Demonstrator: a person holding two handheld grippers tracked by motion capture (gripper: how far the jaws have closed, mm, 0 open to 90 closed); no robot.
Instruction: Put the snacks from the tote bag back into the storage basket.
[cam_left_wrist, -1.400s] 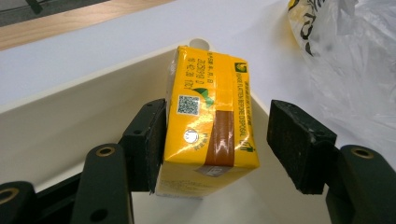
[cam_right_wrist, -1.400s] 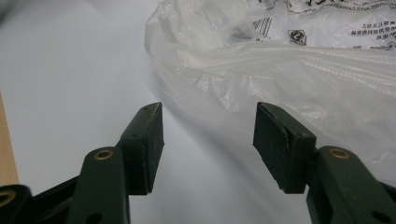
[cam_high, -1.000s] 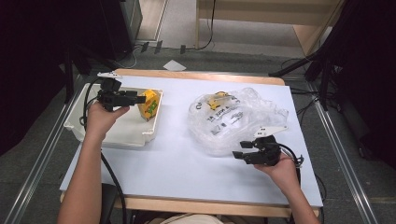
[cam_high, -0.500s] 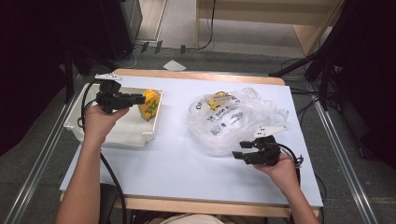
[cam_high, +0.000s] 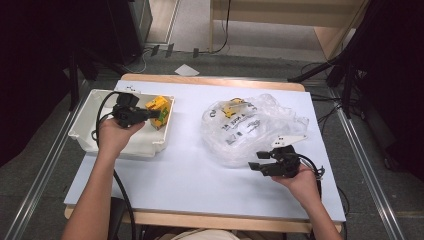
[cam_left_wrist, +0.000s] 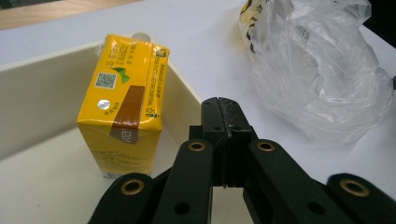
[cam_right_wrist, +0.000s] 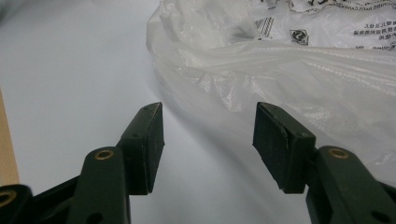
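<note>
A yellow drink carton (cam_high: 160, 109) stands upright in the right end of a white tray (cam_high: 85, 125). My left gripper (cam_high: 151, 114) hovers right beside it. In the left gripper view the carton (cam_left_wrist: 126, 102) is just left of my gripper (cam_left_wrist: 219, 105), whose jaws have just been closing and now meet with nothing between them. A crumpled clear plastic bag (cam_high: 250, 127) lies mid-table with a yellow item (cam_high: 231, 107) inside. My right gripper (cam_high: 255, 166) rests at the bag's near edge, open (cam_right_wrist: 208, 140), with bare table between its pads and the bag (cam_right_wrist: 303, 70) just ahead.
The tray's inner wall (cam_left_wrist: 42, 93) rises behind the carton. The bag (cam_left_wrist: 317, 70) lies beyond the tray's right rim. A wooden strip borders the table's far edge (cam_high: 210, 81). Cables trail from both grippers toward the person.
The left gripper's jaws have drawn together beside the carton. Both hands, the carton and the bag stay where they were.
</note>
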